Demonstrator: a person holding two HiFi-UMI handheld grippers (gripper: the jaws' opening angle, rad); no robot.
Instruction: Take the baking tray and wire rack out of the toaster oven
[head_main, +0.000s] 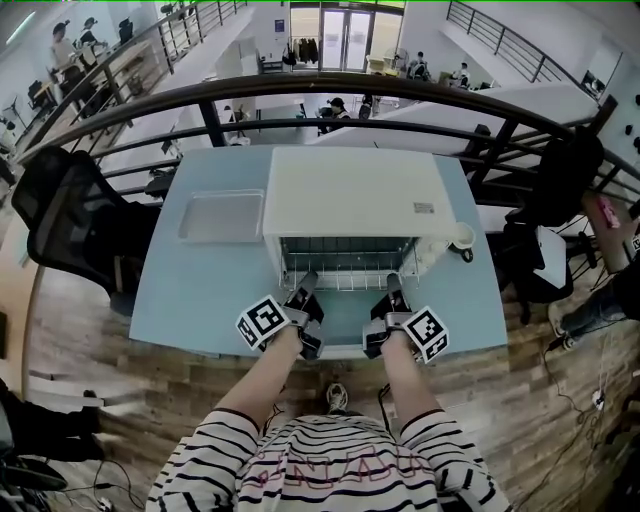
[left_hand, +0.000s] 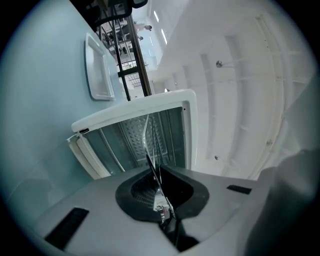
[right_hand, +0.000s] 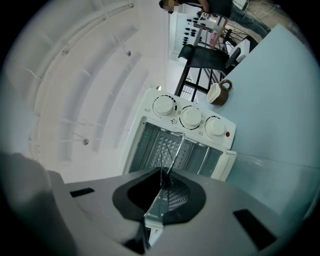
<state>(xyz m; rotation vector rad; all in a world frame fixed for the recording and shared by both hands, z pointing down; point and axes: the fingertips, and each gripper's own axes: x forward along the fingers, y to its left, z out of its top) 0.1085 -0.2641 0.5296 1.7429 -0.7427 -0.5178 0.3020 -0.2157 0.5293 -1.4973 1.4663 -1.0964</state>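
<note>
Both grippers, left and right, are pinched tight on the rack's front wire at the oven mouth. The tray already lies on the table. Pull unevenly and the rack could skew and jam — or drag the oven forward.

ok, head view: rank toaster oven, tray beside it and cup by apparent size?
1. toaster oven, largest.
2. tray, left of it.
3. cup, right of it, clearly smallest.
All share one table at similar range, so the order holds.
</note>
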